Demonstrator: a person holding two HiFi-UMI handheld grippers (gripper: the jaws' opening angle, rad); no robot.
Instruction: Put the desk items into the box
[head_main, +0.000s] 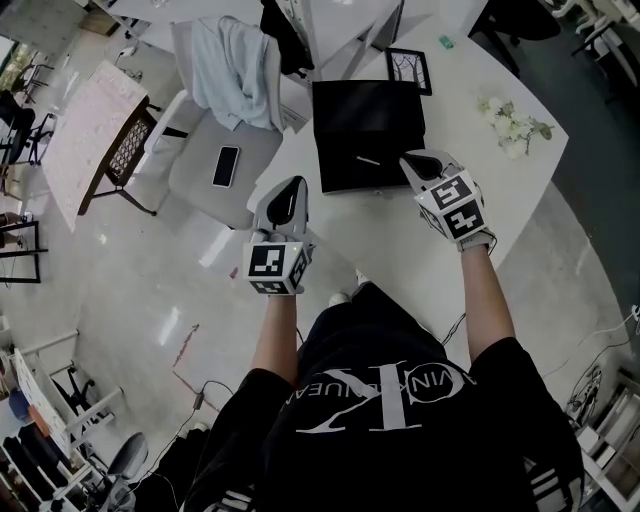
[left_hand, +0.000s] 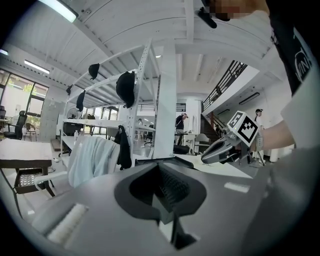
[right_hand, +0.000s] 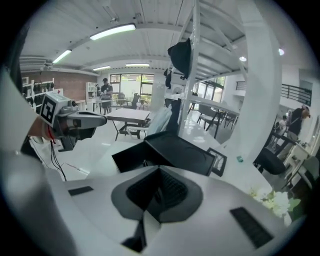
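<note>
As left gripper (head_main: 284, 200) and right gripper (head_main: 422, 165) hover closed, box (head_main: 368, 120), "VIN K" shirt (head_main: 400, 430)

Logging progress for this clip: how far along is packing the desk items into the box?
Early. Done: the black box stands open, with one thin pen-like item inside. In hand: nothing; the left gripper and right gripper are both shut and empty. Left: the picture frame, the white flowers and a small green item lie on the table.

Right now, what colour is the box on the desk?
Black. The box lies open on the white desk, and the head view shows it best.
</note>
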